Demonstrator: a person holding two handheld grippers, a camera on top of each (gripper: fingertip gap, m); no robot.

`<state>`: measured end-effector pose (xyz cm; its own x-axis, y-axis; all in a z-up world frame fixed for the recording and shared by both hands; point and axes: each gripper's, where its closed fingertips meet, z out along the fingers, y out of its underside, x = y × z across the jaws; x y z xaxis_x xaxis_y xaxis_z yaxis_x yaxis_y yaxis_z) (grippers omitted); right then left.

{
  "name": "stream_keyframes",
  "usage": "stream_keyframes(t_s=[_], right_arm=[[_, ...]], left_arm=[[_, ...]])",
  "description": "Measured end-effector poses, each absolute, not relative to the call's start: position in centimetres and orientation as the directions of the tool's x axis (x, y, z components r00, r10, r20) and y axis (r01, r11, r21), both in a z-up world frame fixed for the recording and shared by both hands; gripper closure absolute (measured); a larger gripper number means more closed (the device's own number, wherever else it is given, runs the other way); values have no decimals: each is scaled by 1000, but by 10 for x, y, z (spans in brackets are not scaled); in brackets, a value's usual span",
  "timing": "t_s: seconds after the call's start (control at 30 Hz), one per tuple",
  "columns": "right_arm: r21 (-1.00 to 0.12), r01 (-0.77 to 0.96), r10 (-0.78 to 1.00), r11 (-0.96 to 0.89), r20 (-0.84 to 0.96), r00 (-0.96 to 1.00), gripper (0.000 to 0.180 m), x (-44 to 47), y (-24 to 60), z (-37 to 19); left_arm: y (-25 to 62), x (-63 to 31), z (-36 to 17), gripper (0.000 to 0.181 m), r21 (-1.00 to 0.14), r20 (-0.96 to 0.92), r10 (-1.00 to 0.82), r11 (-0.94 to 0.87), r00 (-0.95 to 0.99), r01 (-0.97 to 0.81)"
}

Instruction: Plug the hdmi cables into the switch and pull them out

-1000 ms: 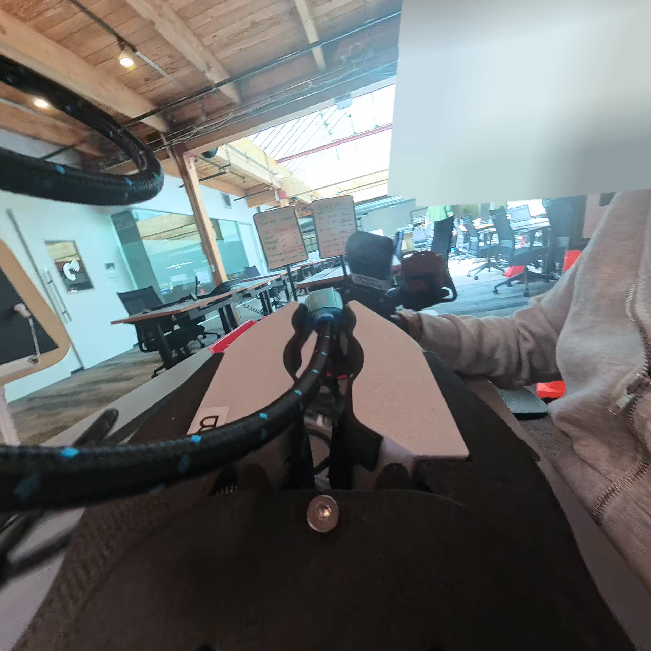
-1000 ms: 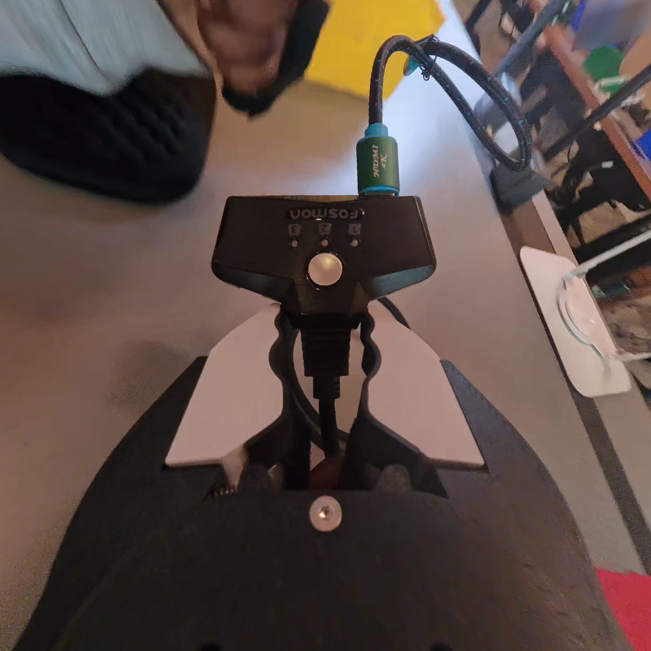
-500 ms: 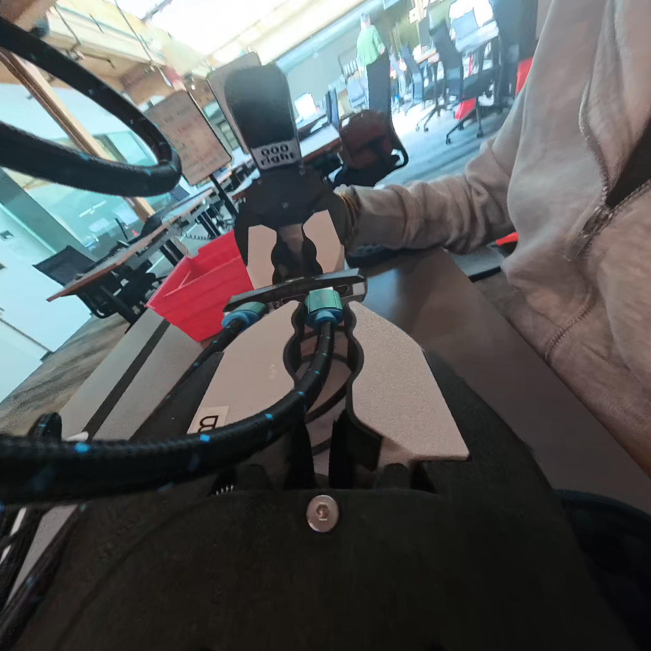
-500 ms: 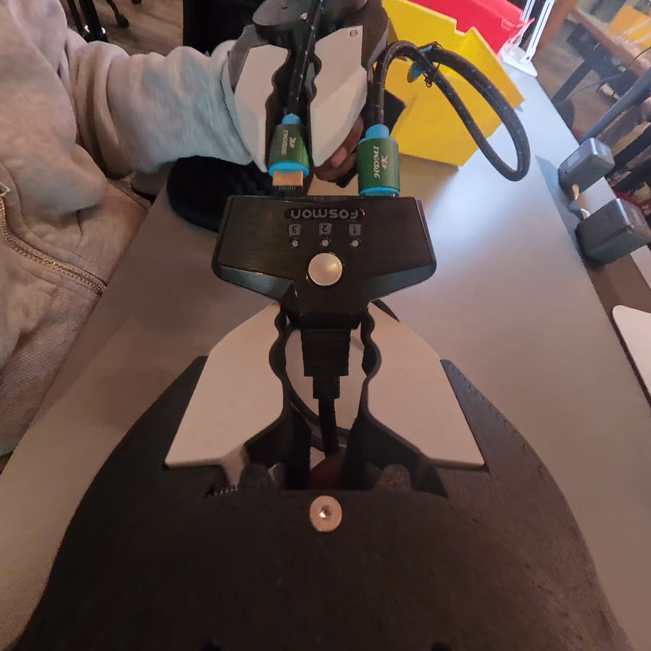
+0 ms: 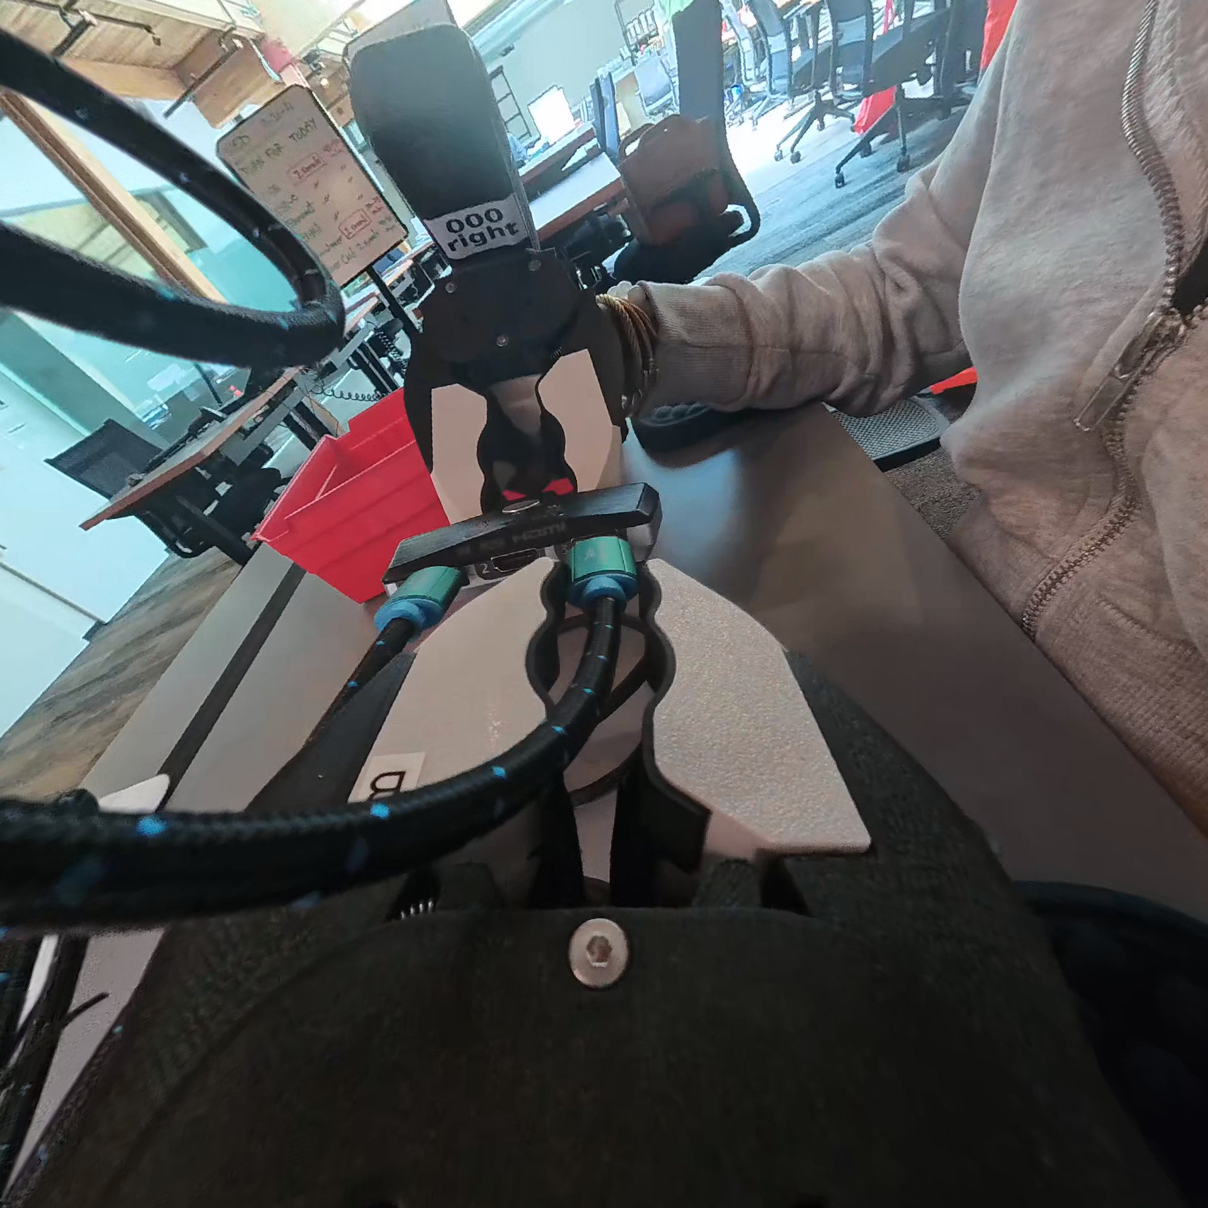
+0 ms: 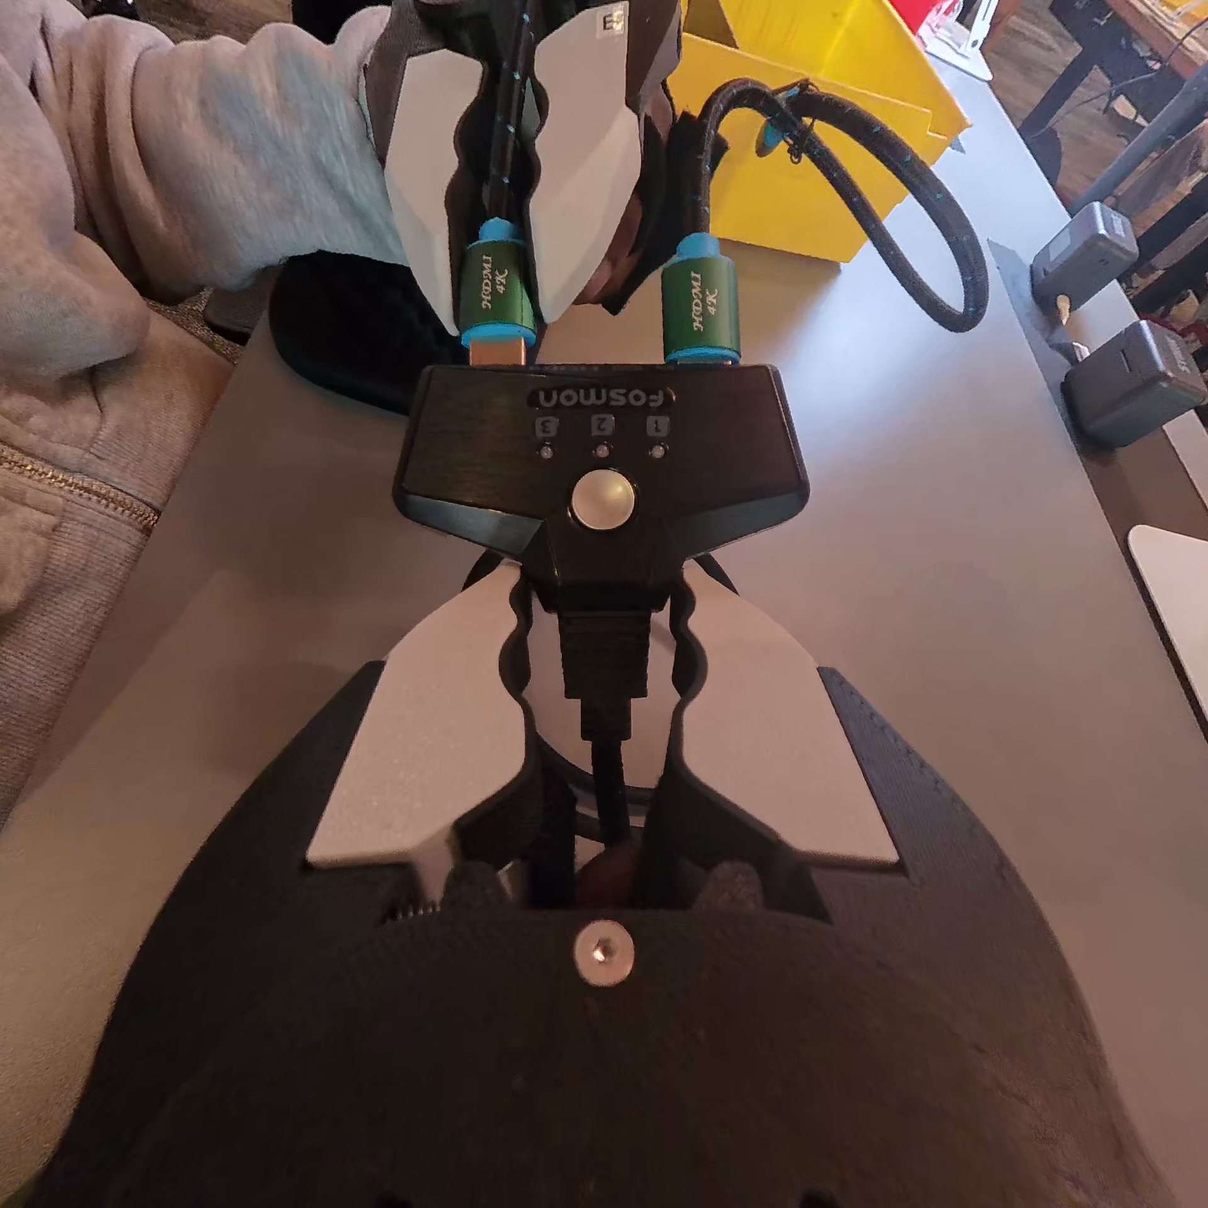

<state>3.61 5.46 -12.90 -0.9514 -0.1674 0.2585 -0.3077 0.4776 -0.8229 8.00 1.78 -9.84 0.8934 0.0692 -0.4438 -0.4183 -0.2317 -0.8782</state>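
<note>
Left gripper (image 5: 598, 611): pinching the green-shelled HDMI plug (image 6: 497, 294) by its blue collar, cable running back between the fingers.
Plug and port: in the right wrist view the plug's gold tip sits right at the rear edge of the HDMI switch (image 6: 598, 451), on the switch's outermost port on the person's side; some metal still shows, so I judge it only partly seated, if at all.
Axis: plug's long axis lines up with the port and with the left gripper's fingers; the push goes straight toward the right gripper.
Right gripper (image 6: 604, 614): closed on the switch's narrow tail end, where its black lead exits, bracing it above the bench (image 6: 948, 523).
Second plug (image 6: 701, 304): already fully home in the opposite outer port.
Middle port (image 5: 516, 561): empty; only the left wrist view shows the port faces.
Right wrist view alone: shows the gap of bare metal from above.
Beyond: yellow bin (image 6: 817, 131), red bin (image 5: 356, 503).
</note>
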Motion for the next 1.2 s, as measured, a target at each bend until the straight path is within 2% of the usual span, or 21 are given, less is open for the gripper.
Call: stream_keyframes(t_s=[0.53,0.7,0.77,0.87,0.97,1.07,1.2], right_arm=[[-789,-299,-130,537,273,-953,139,27,52,-140],[-763,-328,-152,557,294,-944,139,28,51,-144],[-790,-324,-128,520,304,-944,139,29,47,-135],[-825,-339,-75,452,344,-936,139,26,43,-119],[-855,-347,1,386,376,-927,139,20,44,-98],[-904,-322,107,281,363,-926,139,11,46,-62],[-934,-303,221,189,341,-914,139,-6,55,4]], left_arm=[[22,70,-115,160,-896,-380,89,-285,921,-342],[23,74,-124,157,-900,-340,46,-306,939,-311],[23,72,-112,158,-911,-357,86,-254,930,-326],[18,69,-83,146,-907,-418,183,-136,890,-398],[-1,64,-44,142,-875,-442,354,32,824,-483],[-29,53,-13,142,-826,-376,535,176,756,-535],[-50,35,-4,142,-807,-328,689,151,647,-570]])
